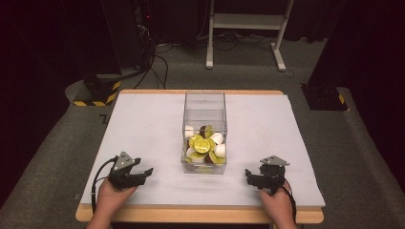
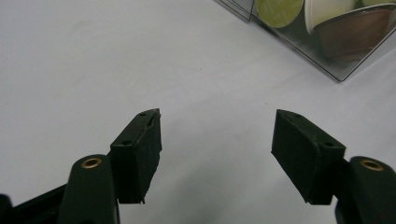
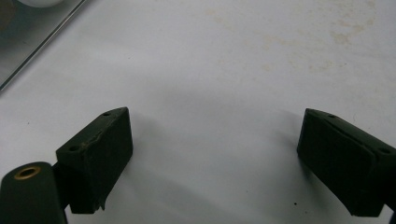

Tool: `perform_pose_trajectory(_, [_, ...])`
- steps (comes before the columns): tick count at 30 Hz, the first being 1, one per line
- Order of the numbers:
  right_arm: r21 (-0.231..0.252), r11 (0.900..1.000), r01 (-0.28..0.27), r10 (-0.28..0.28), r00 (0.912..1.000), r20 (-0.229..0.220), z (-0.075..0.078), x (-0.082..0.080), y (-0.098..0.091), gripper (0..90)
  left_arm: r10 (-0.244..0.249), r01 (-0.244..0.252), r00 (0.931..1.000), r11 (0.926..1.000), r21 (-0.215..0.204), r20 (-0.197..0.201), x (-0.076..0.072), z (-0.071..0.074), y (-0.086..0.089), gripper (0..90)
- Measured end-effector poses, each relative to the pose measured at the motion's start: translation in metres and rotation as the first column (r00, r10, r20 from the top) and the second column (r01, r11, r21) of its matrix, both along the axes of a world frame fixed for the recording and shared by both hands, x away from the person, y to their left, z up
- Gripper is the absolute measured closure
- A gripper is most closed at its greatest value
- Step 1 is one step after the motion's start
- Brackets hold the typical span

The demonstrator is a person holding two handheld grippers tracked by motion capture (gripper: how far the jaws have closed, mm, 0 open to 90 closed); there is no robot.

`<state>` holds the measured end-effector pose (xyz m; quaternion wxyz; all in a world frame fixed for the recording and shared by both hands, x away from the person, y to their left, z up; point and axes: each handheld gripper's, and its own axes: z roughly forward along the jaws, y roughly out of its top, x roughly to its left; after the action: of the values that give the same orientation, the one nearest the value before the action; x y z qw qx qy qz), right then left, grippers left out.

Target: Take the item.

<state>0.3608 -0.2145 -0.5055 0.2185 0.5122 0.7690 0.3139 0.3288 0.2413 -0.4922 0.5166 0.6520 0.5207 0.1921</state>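
**Both grippers wide open beside a clear box of capsules**

From the high view, a clear box point(image 1: 204, 125) stands in the middle of the white table point(image 1: 143, 124), its near half heaped with small capsules point(image 1: 204, 145) — white, green and brown. The left gripper point(image 1: 141, 173) sits near the front edge, to the left of the box, held in the left hand point(image 1: 112, 193); the right gripper point(image 1: 250, 177) sits to the right of the box, in the right hand point(image 1: 277, 205). Both point inward toward the box and stand apart from it.

The gripper views add what the high view is too distant to settle. In the left gripper view the left gripper point(image 2: 215, 135) has its jaws spread far apart with only bare table between them, gripping nothing; a corner of the box point(image 2: 322, 51) cuts across the top right, with a green lid and a brown capsule behind the wall. In the right gripper view the right gripper point(image 3: 214, 140) is likewise spread wide and empty, above faintly stained table; an edge of the box point(image 3: 37, 37) shows at the top left.

The capsules low in the heap are hidden by those above — their number cannot be told.
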Motion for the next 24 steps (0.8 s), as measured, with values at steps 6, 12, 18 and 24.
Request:
perform_pose_trajectory(6, [0.0, 1.0, -0.002, 0.002, 1.0, 0.001, 0.0, 0.0, 0.0, 10.2, -0.002, 0.002, 1.0, 0.9999, -0.017, -0.003, -0.001, -0.001, -0.002, 31.7])
perform_pose_trajectory(12, [-0.001, 1.0, -0.002, 0.002, 1.0, 0.001, 0.0, 0.0, 0.0, 10.2, -0.006, 0.006, 1.0, 0.9996, -0.028, 0.001, -0.001, 0.002, -0.003, 30.0])
perform_pose_trajectory(18, [0.0, 1.0, -0.002, 0.002, 1.0, 0.0, 0.0, 0.0, 0.0, 10.2, -0.016, 0.017, 0.9995, 0.9992, -0.035, 0.028, -0.005, 0.005, -0.009, 29.0])
perform_pose_trajectory(24, [0.0, 1.0, -0.002, 0.002, 1.0, 0.0, 0.0, 0.0, 0.0, 10.2, -0.04, 0.041, 0.9983, 0.999, -0.017, 0.043, -0.007, 0.007, -0.013, 27.1])
